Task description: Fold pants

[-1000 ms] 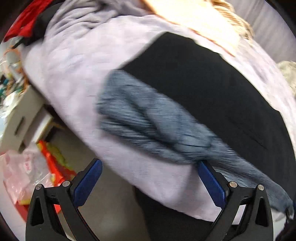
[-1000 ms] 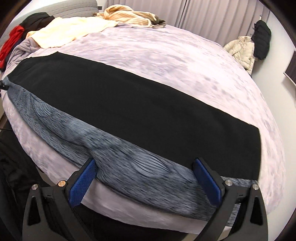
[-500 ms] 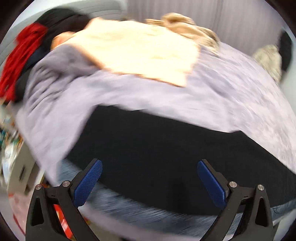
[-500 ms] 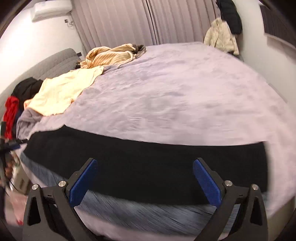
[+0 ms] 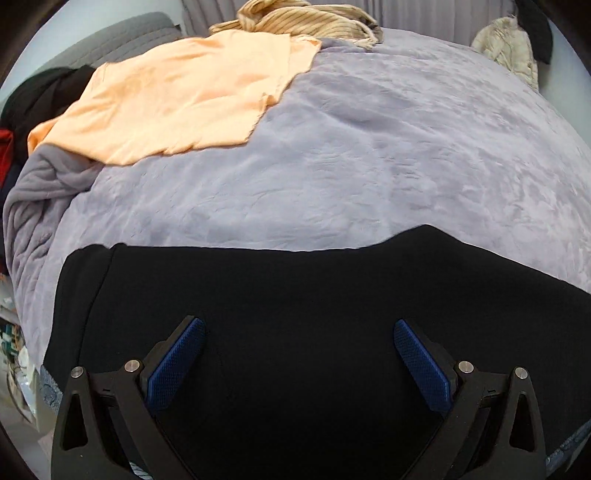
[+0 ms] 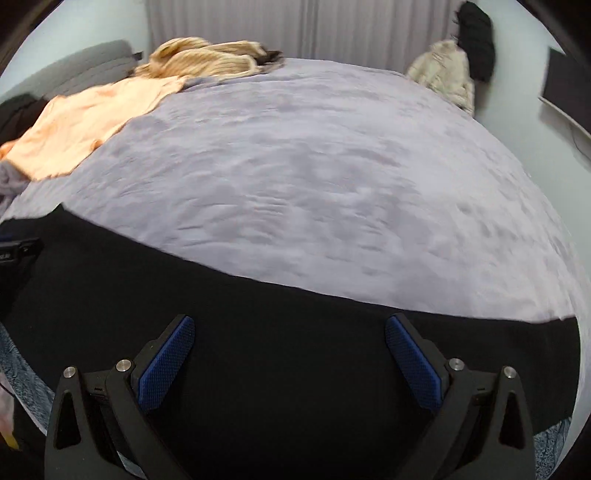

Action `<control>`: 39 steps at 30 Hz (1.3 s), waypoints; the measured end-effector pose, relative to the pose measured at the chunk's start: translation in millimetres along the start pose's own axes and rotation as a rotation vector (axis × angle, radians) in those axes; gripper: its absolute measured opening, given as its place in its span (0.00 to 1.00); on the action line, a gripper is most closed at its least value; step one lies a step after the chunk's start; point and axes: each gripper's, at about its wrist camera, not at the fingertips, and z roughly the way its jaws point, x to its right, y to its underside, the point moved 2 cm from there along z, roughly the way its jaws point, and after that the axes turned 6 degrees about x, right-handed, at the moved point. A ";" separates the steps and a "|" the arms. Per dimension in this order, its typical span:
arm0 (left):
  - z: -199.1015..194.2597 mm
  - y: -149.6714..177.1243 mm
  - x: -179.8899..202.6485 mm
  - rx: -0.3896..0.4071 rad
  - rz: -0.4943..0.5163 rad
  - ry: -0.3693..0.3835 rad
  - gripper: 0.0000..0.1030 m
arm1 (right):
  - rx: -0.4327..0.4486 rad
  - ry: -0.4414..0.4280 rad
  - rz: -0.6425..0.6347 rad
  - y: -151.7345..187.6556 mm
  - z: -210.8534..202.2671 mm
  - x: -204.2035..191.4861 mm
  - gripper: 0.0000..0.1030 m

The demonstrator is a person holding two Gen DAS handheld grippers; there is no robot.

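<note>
Black pants (image 5: 295,295) lie flat and long across the near edge of a lilac-covered bed (image 5: 369,166); they also show in the right wrist view (image 6: 295,332). A blue-grey knit garment (image 6: 22,373) peeks out from under their near edge. My left gripper (image 5: 299,354) is open and empty, just above the pants near their left end. My right gripper (image 6: 290,350) is open and empty over the pants toward their right end. Part of the left gripper's body (image 6: 14,251) shows at the left of the right wrist view.
A peach shirt (image 5: 177,96) lies flat at the far left of the bed, with a striped tan garment (image 5: 303,18) behind it. Dark and red clothes (image 5: 33,99) pile at the far left. A cream jacket (image 6: 443,74) hangs by the right wall.
Both grippers have swung up from the bed's near edge and moved forward over the pants. The blue-grey garment has dropped almost out of sight below them. Both stay open.
</note>
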 end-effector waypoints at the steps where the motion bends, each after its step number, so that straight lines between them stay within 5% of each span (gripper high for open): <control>1: 2.7 -1.4 -8.9 -0.011 -0.026 0.004 1.00 | 0.005 0.041 0.030 3.1 -3.1 22.5 1.00; 5: 3.7 -1.8 -39.9 -0.024 -0.065 -0.060 1.00 | 0.017 0.220 0.139 15.1 -19.7 105.7 0.99; 7: 3.9 -4.7 -53.1 -0.026 -0.078 -0.079 1.00 | 0.030 0.148 0.172 16.6 -27.0 123.3 0.99; 9: 3.9 -11.1 -65.2 -0.027 -0.108 -0.096 1.00 | 0.027 0.188 0.145 13.6 -29.3 116.2 0.99; 11: 8.1 -19.6 -70.2 -0.033 -0.156 -0.105 1.00 | 0.014 0.248 0.120 8.0 -25.9 96.2 1.00; 14: 12.8 -27.4 -43.4 -0.061 -0.164 -0.058 1.00 | 0.023 0.055 0.161 -0.6 -17.5 45.2 1.00; 17: -5.8 -24.1 22.5 -0.017 -0.014 -0.009 1.00 | 0.021 -0.060 0.010 -8.3 -5.2 -35.1 1.00; 22: -33.8 11.2 111.2 0.007 0.183 0.111 1.00 | 0.090 -0.065 -0.312 4.4 -9.3 -117.7 1.00; 24: -31.4 23.4 120.8 0.033 0.219 0.088 1.00 | 0.085 -0.081 -0.302 8.0 -7.8 -105.2 1.00; 28: -21.1 16.9 97.9 -0.008 0.165 0.139 1.00 | 0.024 -0.041 -0.080 5.9 -0.2 -28.1 0.99; 34: -8.4 1.6 45.1 -0.003 0.103 -0.022 1.00 | 0.013 0.182 0.105 15.2 -14.6 85.1 0.99; 39: -17.8 5.5 27.1 -0.011 0.035 -0.052 1.00 | 0.005 0.248 0.156 15.8 -38.2 104.6 1.00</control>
